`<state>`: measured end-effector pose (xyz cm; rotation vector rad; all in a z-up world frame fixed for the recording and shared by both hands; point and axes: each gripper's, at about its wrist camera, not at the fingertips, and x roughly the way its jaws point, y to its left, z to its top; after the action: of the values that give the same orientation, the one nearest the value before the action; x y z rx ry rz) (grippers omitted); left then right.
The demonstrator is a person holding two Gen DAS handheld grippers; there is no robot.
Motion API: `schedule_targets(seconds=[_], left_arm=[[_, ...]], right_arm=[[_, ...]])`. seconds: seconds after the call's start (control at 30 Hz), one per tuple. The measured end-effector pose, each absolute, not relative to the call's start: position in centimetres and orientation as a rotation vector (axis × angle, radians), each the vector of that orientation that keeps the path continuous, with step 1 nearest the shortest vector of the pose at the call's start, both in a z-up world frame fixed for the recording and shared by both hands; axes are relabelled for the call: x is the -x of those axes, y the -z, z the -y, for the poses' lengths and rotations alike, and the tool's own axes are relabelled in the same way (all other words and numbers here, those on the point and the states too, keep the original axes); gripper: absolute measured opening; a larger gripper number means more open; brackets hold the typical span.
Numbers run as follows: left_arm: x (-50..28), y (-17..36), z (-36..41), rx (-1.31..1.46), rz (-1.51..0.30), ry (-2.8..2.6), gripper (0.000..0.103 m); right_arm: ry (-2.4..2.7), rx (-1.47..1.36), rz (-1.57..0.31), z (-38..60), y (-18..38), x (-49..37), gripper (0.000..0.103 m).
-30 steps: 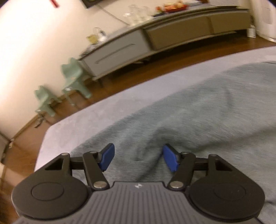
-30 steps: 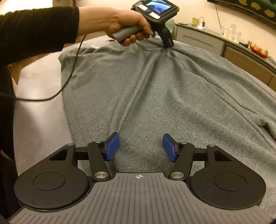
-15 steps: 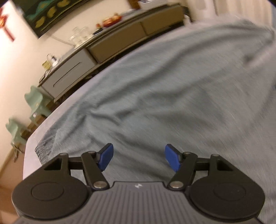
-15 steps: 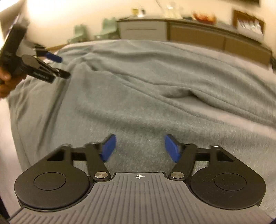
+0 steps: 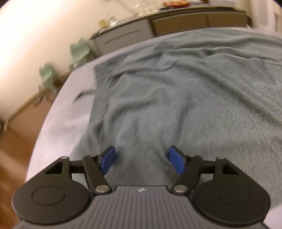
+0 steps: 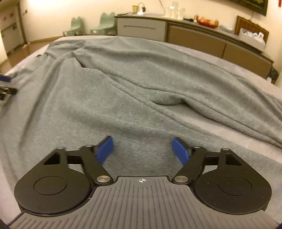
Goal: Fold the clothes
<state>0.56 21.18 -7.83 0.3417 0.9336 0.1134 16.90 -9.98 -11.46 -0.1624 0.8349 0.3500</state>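
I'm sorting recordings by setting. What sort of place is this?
Probably a home living or dining room: a long low sideboard carrying glassware and a fruit bowl, small green children's chairs by the wall, wooden floor, and a grey garment spread out.

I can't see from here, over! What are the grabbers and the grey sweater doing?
Left gripper open, empty. Right gripper open, jaws just widened, nothing between them. Grey sweater spread rumpled on the bed, unfolded. Nothing in the way.
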Motion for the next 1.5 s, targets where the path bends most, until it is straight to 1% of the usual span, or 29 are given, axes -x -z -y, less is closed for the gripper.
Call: schedule_targets(seconds=[0.1,0.17,0.2,0.23,0.27,0.33,0.43,0.5,0.6,0.63,0.73,0.8,0.87,0.93,1.03,1.07,1.2,1.27,1.3,1.37,1.5], left_arm=[[1.7,7.3,-22.2,-0.302,-0.951,-0.132,0.069],[2.2,6.5,-22.5,-0.297,-0.913,-0.160,0.067],[2.2,5.8,-22.8,-0.290,-0.869,-0.180,0.067],[2.1,5.0,-23.3,-0.275,-0.828,-0.196,0.068],[1.9,4.5,-23.8,-0.256,-0.806,-0.214,0.068],[0.8,4.8,-25.4,-0.223,-0.847,-0.259,0.068],[-0.6,6.0,-27.4,-0.204,-0.931,-0.323,0.068],[-0.2,6.0,-28.0,-0.200,-0.934,-0.349,0.072],[0.4,5.9,-28.9,-0.192,-0.939,-0.388,0.070],[0.6,5.7,-28.7,-0.195,-0.931,-0.385,0.068],[0.9,4.7,-26.7,-0.223,-0.877,-0.321,0.068],[1.0,4.4,-25.4,-0.244,-0.853,-0.283,0.070],[0.2,5.1,-24.8,-0.263,-0.881,-0.281,0.069],[-0.6,5.0,-24.5,-0.248,-0.884,-0.282,0.068],[-1.6,2.6,-24.4,-0.179,-0.816,-0.230,0.069],[-2.1,1.5,-24.4,-0.161,-0.788,-0.210,0.070],[-5.8,-0.4,-25.2,-0.122,-0.750,-0.187,0.073],[-7.9,-0.1,-25.8,-0.075,-0.766,-0.173,0.074],[-8.8,0.6,-26.1,-0.044,-0.792,-0.164,0.073],[-9.8,1.5,-25.9,-0.011,-0.831,-0.145,0.072],[-10.2,1.5,-24.3,-0.045,-0.800,-0.094,0.072]], right_arm=[[-0.316,0.162,-0.835,11.1,11.6,-16.7,0.086],[-0.305,0.159,-0.841,11.8,11.5,-16.5,0.086],[-0.304,0.154,-0.845,12.2,11.4,-16.4,0.083],[-0.305,0.137,-0.843,12.6,11.0,-16.1,0.075],[-0.303,0.107,-0.825,13.2,10.3,-15.7,0.073],[-0.302,0.046,-0.788,14.8,9.0,-14.7,0.076],[-0.241,0.003,-0.796,18.1,9.0,-13.9,0.076],[-0.188,-0.017,-0.812,20.4,9.4,-13.6,0.076],[-0.087,-0.030,-0.839,24.5,10.7,-12.9,0.074],[-0.055,-0.049,-0.832,26.0,10.4,-12.4,0.073],[0.056,-0.140,-0.759,31.4,8.4,-9.8,0.073],[0.124,-0.150,-0.746,34.1,7.7,-8.2,0.074],[0.171,-0.151,-0.760,36.0,7.8,-7.5,0.074],[0.203,-0.146,-0.794,37.3,8.4,-7.4,0.070],[0.245,-0.142,-0.833,39.1,9.0,-7.3,0.070],[0.230,-0.163,-0.797,39.2,8.0,-7.5,0.070],[0.137,-0.224,-0.691,39.0,4.7,-10.7,0.075],[0.108,-0.265,-0.661,39.2,3.1,-13.8,0.076],[0.099,-0.277,-0.651,39.3,2.7,-15.5,0.079],[0.106,-0.250,-0.656,39.5,2.5,-19.6,0.082],[0.134,-0.173,-0.733,40.0,4.1,-27.8,0.082]])
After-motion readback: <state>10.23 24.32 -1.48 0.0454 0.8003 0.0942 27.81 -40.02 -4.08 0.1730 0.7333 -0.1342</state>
